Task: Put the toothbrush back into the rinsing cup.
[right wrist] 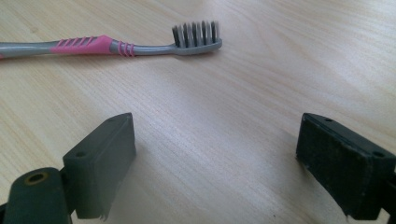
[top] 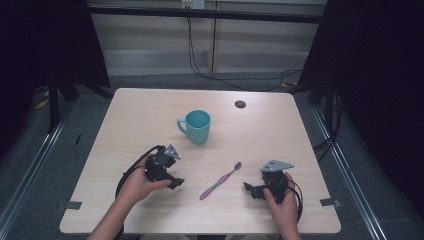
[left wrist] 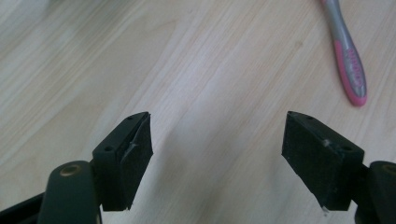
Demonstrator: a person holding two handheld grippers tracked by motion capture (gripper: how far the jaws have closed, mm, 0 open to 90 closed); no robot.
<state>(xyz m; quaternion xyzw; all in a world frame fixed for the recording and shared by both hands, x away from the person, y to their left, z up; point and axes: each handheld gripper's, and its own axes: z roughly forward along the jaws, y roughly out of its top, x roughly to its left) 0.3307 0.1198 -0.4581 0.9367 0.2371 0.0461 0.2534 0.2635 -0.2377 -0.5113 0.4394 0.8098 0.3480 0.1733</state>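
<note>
You're holding 2 grippers over a pale wooden table (top: 150,115), and the toothbrush (top: 220,180) is lying flat on the wood between them, bristle end pointing away from you and the pink handle end angled back toward your left side.

Your left gripper (top: 175,182) is sitting just left of that handle end, pointing across toward it. Its jaws are standing spread apart with bare wood between them, nothing pinched. In the left gripper view the pink and grey handle (left wrist: 348,56) is lying up in the top right corner, apart from both pads (left wrist: 135,158).

Your right gripper (top: 248,188) is resting low on the table to the right of the toothbrush, jaws aimed leftward at it. Those jaws are spread wide too (again just wood grain in the gap). In the right gripper view the brush is lying crosswise ahead of the jaws, the bristles (right wrist: 195,33) standing upward and the pink grip (right wrist: 84,45) running off to the left edge, and it is touching neither pad.

Farther back, a teal mug (top: 196,126) is standing upright near the middle of the table, handle turned to the left, well apart from the toothbrush. A small dark round disc (top: 240,104) is lying beyond it toward the far edge.
</note>
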